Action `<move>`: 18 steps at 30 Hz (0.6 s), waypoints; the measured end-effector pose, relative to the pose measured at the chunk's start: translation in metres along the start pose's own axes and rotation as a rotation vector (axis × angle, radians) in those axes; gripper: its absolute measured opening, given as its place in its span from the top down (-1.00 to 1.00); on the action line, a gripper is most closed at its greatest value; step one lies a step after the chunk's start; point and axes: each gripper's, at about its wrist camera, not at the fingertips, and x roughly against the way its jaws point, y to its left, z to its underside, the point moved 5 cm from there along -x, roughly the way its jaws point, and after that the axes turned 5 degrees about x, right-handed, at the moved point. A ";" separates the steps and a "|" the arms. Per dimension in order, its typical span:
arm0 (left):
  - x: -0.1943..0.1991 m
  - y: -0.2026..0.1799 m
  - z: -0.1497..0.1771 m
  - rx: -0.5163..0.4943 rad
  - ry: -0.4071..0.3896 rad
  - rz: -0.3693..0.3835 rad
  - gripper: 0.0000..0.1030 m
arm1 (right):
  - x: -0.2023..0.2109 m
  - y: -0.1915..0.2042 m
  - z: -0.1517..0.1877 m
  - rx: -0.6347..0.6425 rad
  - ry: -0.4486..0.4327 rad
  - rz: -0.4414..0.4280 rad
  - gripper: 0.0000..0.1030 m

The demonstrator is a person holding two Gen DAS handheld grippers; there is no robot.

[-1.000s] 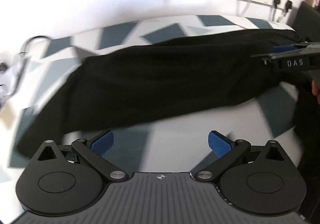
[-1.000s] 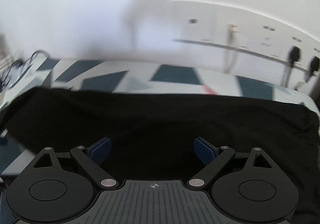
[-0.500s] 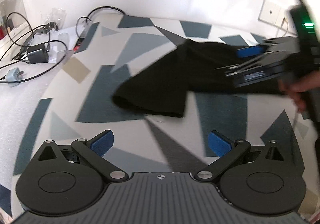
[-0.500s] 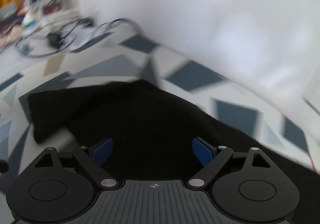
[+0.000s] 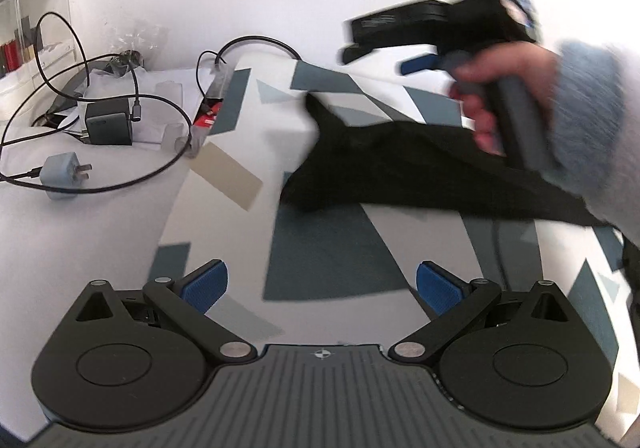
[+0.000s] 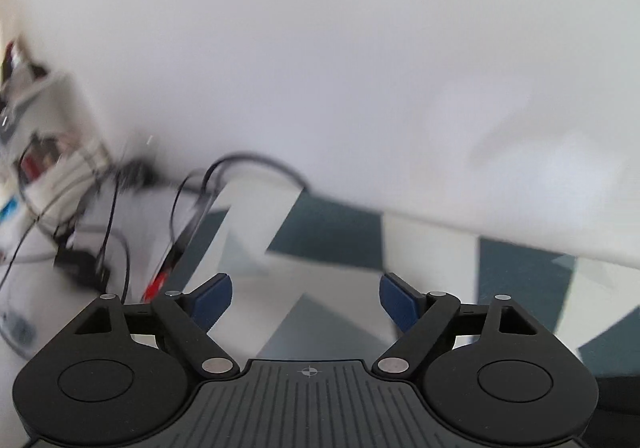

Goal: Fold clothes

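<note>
We hold both grippers, left (image 5: 320,284) and right (image 6: 306,298), spread and empty above the desk (image 5: 224,216). The black garment (image 5: 400,172) lies bunched on the desk; it looks light and limp, best pinched at its near corner.

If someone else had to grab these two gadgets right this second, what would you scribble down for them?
Left gripper: fingers open, empty, above the patterned blue-and-white tablecloth.
Right gripper: fingers open, empty, raised and pointing toward the white wall.
The black cloth garment lies bunched on the tablecloth, beneath the right hand.
Done: no neat fold is visible.
Left: spread the garment flat, then fold it.
</note>
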 end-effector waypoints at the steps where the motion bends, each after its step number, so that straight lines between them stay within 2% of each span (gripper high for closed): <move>1: -0.004 0.003 -0.003 0.010 0.002 0.012 -1.00 | 0.002 -0.004 -0.006 -0.038 -0.014 0.005 -0.58; 2: -0.009 0.006 -0.007 0.021 0.004 0.021 -1.00 | 0.006 -0.010 -0.006 -0.059 -0.015 0.019 -0.58; 6: -0.038 0.008 -0.023 0.063 0.033 0.045 -1.00 | 0.039 -0.056 0.042 -0.072 0.049 0.154 -0.58; 11: -0.063 0.000 -0.041 0.157 0.099 0.120 -0.99 | 0.112 -0.110 0.117 -0.165 0.065 0.347 -0.58; 16: -0.079 0.001 -0.048 0.298 0.095 0.098 -0.99 | 0.163 -0.138 0.183 -0.206 0.101 0.473 -0.58; 18: -0.086 0.001 -0.051 0.355 0.091 0.085 -0.89 | 0.171 -0.148 0.196 -0.251 0.100 0.507 -0.58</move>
